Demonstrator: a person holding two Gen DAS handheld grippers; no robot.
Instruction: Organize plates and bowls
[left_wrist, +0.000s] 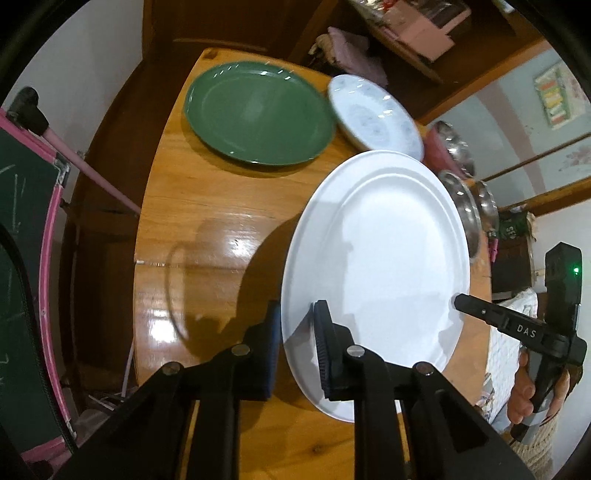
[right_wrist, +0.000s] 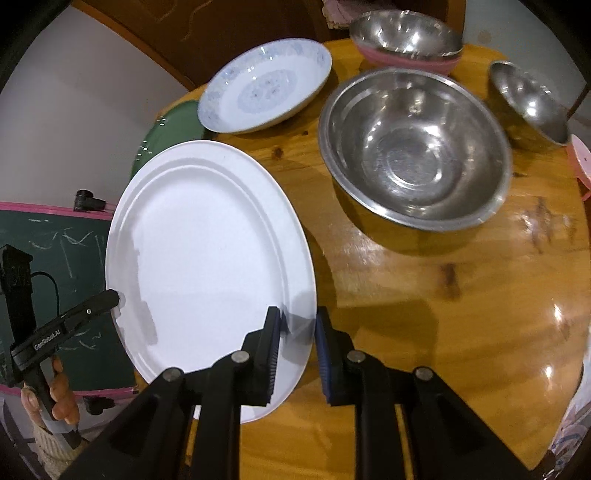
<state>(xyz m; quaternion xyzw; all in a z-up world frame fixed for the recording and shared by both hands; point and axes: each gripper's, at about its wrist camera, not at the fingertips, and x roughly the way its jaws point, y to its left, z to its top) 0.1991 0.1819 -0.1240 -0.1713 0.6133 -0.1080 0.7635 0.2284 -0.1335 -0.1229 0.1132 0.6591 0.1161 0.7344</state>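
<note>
The white oval plate (left_wrist: 376, 266) is held lifted above the wooden table (left_wrist: 207, 206), near its front edge. It is judged stiff, glossy, breakable; rim grips suit it. The left gripper (left_wrist: 295, 332) and right gripper (right_wrist: 297, 332) are each narrowly parted, straddling opposite rims.

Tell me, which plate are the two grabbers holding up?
The plain white oval plate. The left gripper and right gripper each straddle its rim. The green plate and the blue-patterned plate lie on the table, untouched.
</note>
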